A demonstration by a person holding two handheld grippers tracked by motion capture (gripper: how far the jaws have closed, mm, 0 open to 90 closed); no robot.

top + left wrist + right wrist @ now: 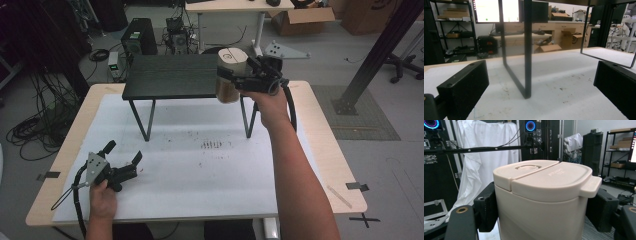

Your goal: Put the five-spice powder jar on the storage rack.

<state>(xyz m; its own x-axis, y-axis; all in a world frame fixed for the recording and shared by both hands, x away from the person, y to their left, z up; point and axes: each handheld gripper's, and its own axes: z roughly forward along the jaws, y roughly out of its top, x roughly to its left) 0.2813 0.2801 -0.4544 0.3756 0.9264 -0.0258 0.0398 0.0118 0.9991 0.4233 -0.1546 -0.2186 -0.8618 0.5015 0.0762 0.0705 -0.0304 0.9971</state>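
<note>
Beige plastic formed the lidded container [230, 75], which the right gripper [239, 80] clasped between its jaws at upper centre of the high view, level with the right end of a small black shelf [172, 76]. In the right gripper view the container [541, 202] occupied the centre of the frame, upright, a black jaw pressed against each side, and its two-part lid [544, 178] carried a tab at the right and a round recess at the left. The left gripper [123, 156], at lower left of the high view, rested low over the white table cover [200, 180] with jaws spread apart and nothing between them. In the left gripper view the shelf's thin black legs [526, 50] stood on the speckled white surface [559, 85] ahead of the parted jaws.
</note>
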